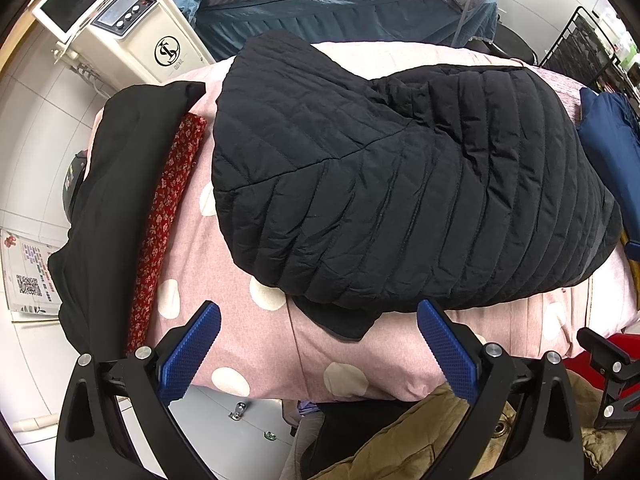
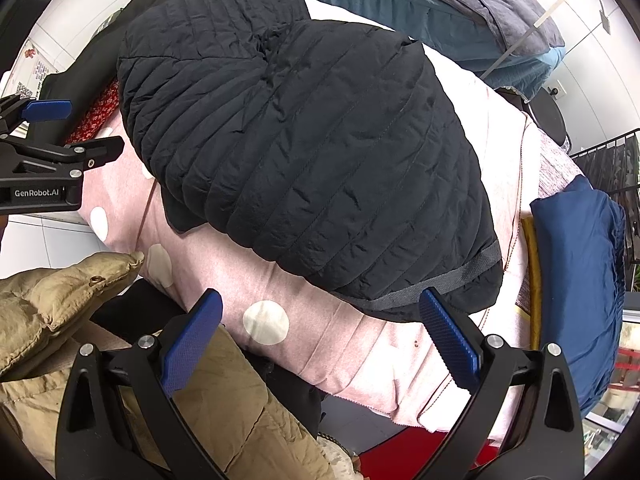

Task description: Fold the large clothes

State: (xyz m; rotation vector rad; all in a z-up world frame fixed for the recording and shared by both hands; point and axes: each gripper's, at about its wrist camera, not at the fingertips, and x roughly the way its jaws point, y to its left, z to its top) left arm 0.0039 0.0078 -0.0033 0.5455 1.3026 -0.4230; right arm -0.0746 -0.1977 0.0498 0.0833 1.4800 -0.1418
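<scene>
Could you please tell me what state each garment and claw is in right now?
Black quilted jacket: folded into a bundle on the pink dotted cover.
Left claw: open, empty.
Right claw: open, empty.
Navy garment: folded, at the cover's edge.
Red floral cloth: folded flat beside the jacket.

Black quilted jacket (image 1: 400, 184) on pink, white-dotted sheet (image 1: 256, 320).

1. The left gripper (image 1: 320, 354) fills the bottom of its own view, jaws spread wide, with nothing between the blue pads (image 1: 190, 354).
2. The right gripper (image 2: 320, 350) sits likewise at the bottom of its view, jaws wide apart and empty.
3. In the right view, the left gripper appears at the left edge, seen side-on.
</scene>
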